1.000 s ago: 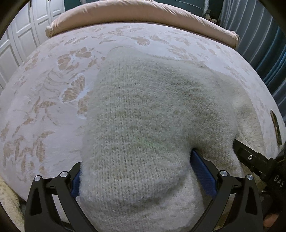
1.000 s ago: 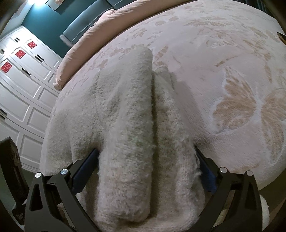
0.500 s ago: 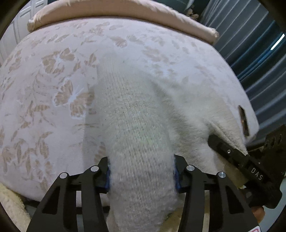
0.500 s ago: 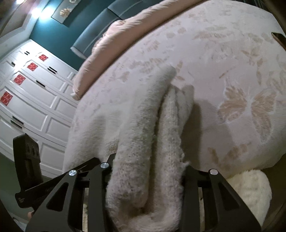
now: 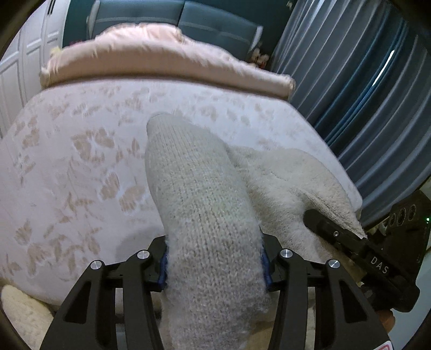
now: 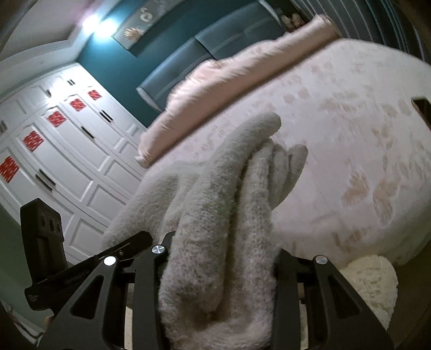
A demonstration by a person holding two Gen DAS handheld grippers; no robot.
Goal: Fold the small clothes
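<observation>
a: what has the left gripper (image 5: 214,259) got?
b: a bunched fold of the cream knitted sweater (image 5: 204,204). its jaws are drawn in about halfway and press on the wool from both sides — the blue pads (image 5: 162,269) are almost buried in it.
a: and the right gripper (image 6: 219,265)?
b: much the same, a bit narrower. its jaws are clamped on a thick roll of the same sweater (image 6: 215,215), fluffy side out, with several folds squeezed together between the black fingers.
a: where is the sweater itself?
b: near the front edge of the bed (image 5: 80,167), on the pale bedspread with the tan butterfly and leaf pattern. the two gripped ends are raised off the cover; whether the far end touches it i can't tell. in the left wrist view the knit tube runs forward from the jaws, and the rest of the cloth spreads out to the right, over to the other gripper (image 5: 361,250).
a: anything else around?
b: a pink rolled quilt (image 5: 161,59) lies across the far end of the bed, before a teal headboard (image 5: 215,24). blue-grey curtains (image 5: 363,80) on the right — white panelled wardrobe doors (image 6: 67,150) with red square stickers on the left. a fluffy cream thing (image 6: 371,282) sits low, below the bed's front edge; i can't tell what it is.
</observation>
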